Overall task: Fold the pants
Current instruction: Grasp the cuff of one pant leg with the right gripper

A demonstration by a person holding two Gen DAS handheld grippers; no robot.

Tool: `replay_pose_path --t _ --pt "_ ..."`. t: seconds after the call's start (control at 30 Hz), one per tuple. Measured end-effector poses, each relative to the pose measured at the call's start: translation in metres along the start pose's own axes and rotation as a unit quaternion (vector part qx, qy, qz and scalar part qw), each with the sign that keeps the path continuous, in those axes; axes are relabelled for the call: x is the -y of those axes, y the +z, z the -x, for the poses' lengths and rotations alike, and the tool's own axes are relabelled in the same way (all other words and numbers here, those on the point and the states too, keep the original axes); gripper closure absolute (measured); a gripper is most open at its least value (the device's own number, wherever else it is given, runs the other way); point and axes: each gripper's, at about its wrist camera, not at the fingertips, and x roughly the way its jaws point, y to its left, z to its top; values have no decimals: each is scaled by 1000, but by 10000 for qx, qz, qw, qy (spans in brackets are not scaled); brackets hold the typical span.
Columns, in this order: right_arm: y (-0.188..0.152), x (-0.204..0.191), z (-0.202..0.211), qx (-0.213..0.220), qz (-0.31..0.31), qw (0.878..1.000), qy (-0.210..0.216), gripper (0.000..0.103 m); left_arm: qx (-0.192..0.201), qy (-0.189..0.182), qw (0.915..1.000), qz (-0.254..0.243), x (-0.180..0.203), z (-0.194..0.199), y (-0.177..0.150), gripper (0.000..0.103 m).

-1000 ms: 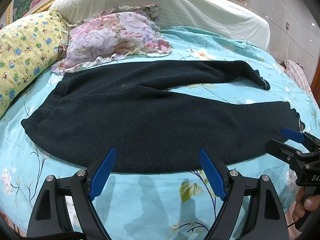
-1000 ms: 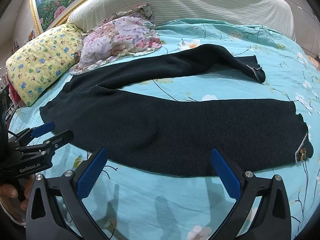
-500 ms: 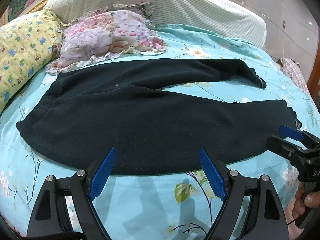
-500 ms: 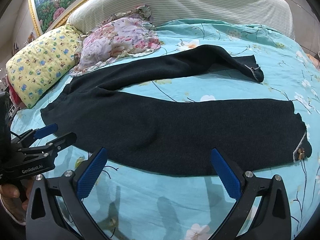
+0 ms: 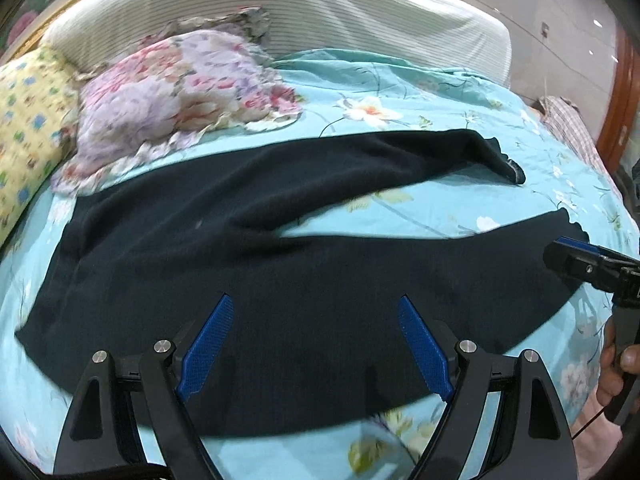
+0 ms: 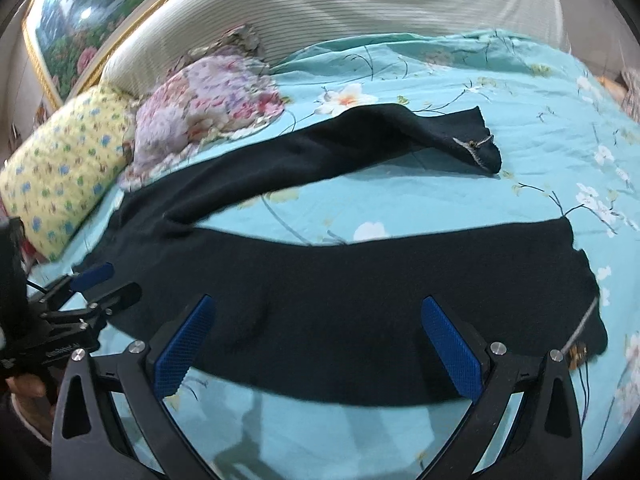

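Black pants (image 5: 280,280) (image 6: 340,300) lie spread flat on the bed, waist to the left, both legs reaching right in a V. The far leg's cuff (image 6: 480,148) is slightly crumpled. The near leg's cuff (image 6: 588,320) lies at the right. My left gripper (image 5: 314,340) hovers open over the near edge of the seat and thigh, nothing between its blue pads. My right gripper (image 6: 320,340) is also open, over the near leg's lower edge. Each gripper shows in the other's view: the right one (image 5: 592,268) near the near cuff, the left one (image 6: 96,288) by the waist.
The bed has a turquoise floral sheet (image 5: 420,208). A floral ruffled pillow (image 5: 172,96) and a yellow patterned pillow (image 5: 24,132) lie at the back left against a striped headboard cover (image 5: 320,12). A hand (image 5: 616,372) holds the right gripper's handle.
Both grippers have moved forward and lower toward the pants; the pants' near edge now sits between each pair of fingers. The pants have not moved.
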Motion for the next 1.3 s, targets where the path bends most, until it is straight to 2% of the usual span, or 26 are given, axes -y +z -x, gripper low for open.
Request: replay_pose_path --t 0.37,0.7,0.97,1.13,1.3 --pt "48 33 -27 -84 -747 9970 206 0 -88 -268 9982 -535 2 -49 72 18" --pt "78 67 -57 -172 -1473 9885 305 0 -334 -708 9929 -891 5 -103 126 18" --pt "95 99 -77 -179 -2314 9716 470 0 -662 -1039 9784 -1658 17 -160 162 18" --pt "102 120 -87 -115 -2929 9544 568 0 -987 -1555 9682 -1692 18 -193 183 18" --pt "108 131 -88 66 -3219 9452 534 2 -1366 -1723 9599 -1737 20 -222 190 18"
